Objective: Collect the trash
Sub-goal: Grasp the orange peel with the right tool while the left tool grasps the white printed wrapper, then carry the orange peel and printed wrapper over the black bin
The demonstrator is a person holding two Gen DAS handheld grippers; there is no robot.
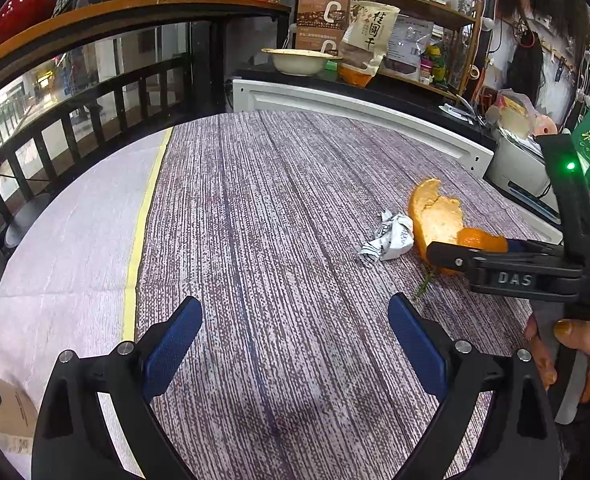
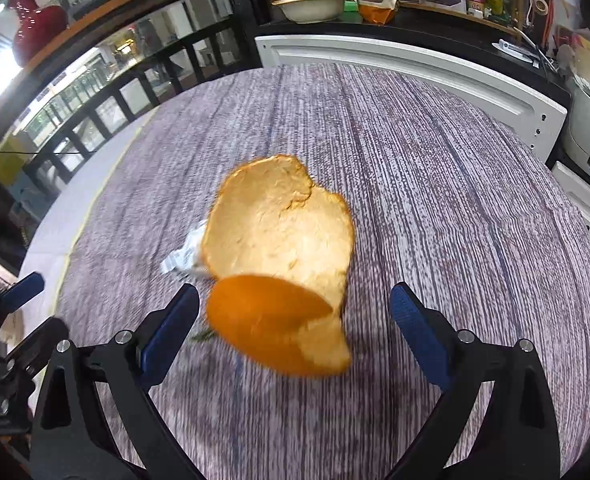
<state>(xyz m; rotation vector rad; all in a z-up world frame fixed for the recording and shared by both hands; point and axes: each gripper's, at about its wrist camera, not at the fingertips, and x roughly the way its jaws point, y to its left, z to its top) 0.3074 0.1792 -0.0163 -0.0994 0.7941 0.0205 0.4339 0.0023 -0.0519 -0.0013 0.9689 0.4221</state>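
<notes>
No trash is yet seen collected. The orange peel lies on the tablecloth, the crumpled wrapper touching it. The right gripper is spread around the peel; the left gripper, spread and empty, is held near the peel

Bright, even light; fisheye-bent edges; right wrist view motion-blurred, left sharp.

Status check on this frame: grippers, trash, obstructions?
Left gripper open, idle. Right gripper open around orange peel, not clamped. Crumpled wrapper touching peel. Nothing blocking.
</notes>
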